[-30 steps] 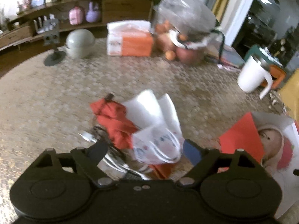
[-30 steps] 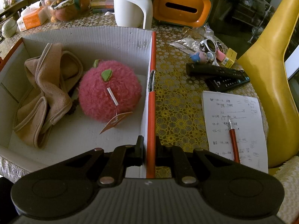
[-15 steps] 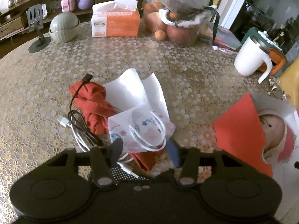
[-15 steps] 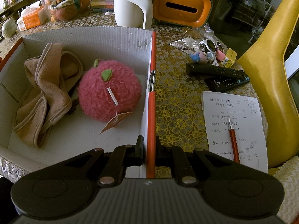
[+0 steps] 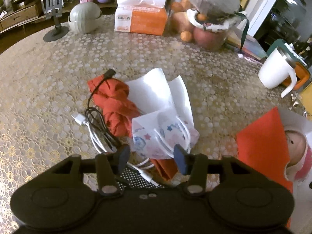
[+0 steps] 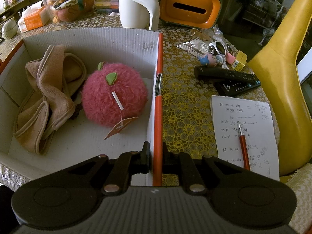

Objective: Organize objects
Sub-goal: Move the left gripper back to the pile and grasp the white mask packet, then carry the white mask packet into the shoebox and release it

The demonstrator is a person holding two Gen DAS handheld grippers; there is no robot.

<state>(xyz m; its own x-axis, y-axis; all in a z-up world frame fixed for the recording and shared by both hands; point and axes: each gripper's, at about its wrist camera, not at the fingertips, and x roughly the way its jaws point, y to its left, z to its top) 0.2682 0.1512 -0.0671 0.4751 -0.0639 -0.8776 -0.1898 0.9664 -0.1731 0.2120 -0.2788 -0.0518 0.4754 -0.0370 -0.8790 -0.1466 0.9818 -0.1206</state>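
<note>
In the left wrist view a white printed face mask (image 5: 161,136) with white loops lies on white paper (image 5: 154,91), beside a crumpled red cloth (image 5: 115,105) and coiled black and white cables (image 5: 93,124). My left gripper (image 5: 151,155) points down over the mask's near edge, with a pad against each side of it. In the right wrist view my right gripper (image 6: 156,150) is shut on the orange-edged wall of a white cardboard box (image 6: 159,62). Inside the box lie a pink plush apple (image 6: 114,99) and a beige cloth (image 6: 46,97).
A tissue pack (image 5: 140,17), a bag of fruit (image 5: 206,19), a white mug (image 5: 273,72) and a phone stand (image 5: 55,19) line the far table edge. Right of the box lie remotes (image 6: 228,76), a notepad with a pen (image 6: 243,128) and a yellow chair (image 6: 282,78).
My left gripper sank toward the pile and its jaws closed in from wide apart to either side of the mask. The right gripper and the box stayed still.
</note>
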